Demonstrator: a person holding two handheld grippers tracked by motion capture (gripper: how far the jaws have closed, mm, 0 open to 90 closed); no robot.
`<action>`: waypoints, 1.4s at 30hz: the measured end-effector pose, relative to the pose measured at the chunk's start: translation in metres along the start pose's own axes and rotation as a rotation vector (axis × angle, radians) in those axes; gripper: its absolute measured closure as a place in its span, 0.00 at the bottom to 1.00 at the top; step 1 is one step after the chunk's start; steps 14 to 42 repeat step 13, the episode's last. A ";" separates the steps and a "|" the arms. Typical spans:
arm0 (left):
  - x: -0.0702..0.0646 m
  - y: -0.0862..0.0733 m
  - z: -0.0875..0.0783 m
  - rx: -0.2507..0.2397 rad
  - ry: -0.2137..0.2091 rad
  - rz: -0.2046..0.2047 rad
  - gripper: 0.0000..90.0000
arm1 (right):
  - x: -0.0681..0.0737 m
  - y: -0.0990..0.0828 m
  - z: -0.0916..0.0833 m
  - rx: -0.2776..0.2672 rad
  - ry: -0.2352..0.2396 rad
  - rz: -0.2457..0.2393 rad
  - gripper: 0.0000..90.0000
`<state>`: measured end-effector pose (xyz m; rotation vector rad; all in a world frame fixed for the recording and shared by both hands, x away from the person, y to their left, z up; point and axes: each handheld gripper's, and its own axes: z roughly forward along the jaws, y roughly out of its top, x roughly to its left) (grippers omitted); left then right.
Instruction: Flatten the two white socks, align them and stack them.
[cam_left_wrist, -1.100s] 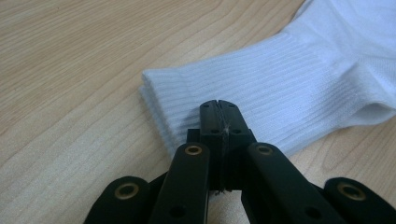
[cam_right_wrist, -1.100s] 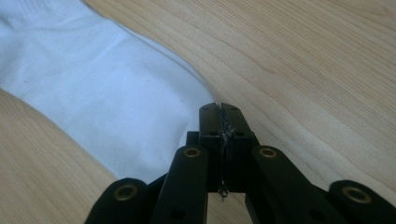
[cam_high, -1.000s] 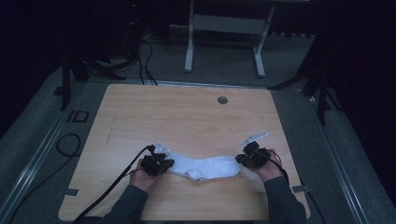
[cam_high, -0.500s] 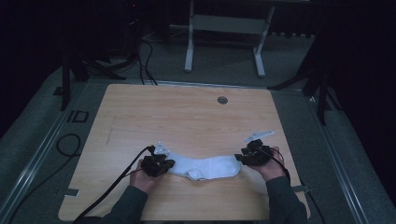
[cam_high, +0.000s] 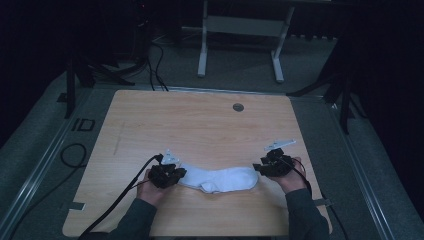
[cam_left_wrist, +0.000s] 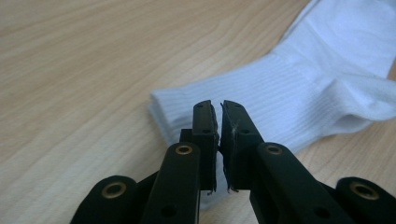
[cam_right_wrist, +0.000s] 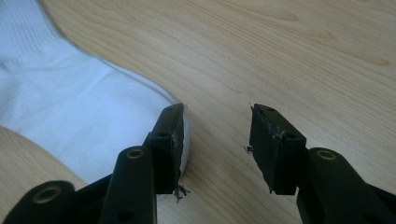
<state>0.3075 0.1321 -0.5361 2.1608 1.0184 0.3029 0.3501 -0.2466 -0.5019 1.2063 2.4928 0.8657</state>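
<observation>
Wooden table, seen from the high view, bearing a single white sock that lies flat near the person's edge, stretched sideways between the two grippers, its heel bulging toward the person. A small round grommet sits in the tabletop near the far edge, well apart from the sock.

Both forearms enter from the bottom, sleeves dark, each hand low over the tabletop and turned inward toward the sock. Left gripper at the sock's ribbed cuff end; in the left gripper view its tips hang over the cuff, and its jaws, which have just been opening, stand a narrow slit apart with no cloth pinched between them. Right gripper at the toe end; in the right gripper view its jaws have just been opening and stand wide, released, bare wood between them, one jaw just over the toe's rounded edge.
</observation>
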 end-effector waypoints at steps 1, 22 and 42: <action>0.001 0.000 -0.001 -0.001 0.005 -0.001 0.93 | -0.001 0.000 0.000 -0.002 -0.001 0.002 0.60; 0.015 -0.003 -0.013 -0.025 0.049 -0.040 0.94 | -0.005 0.000 -0.003 -0.012 -0.006 0.015 0.60; 0.015 -0.003 -0.013 -0.025 0.049 -0.040 0.94 | -0.005 0.000 -0.003 -0.012 -0.006 0.015 0.60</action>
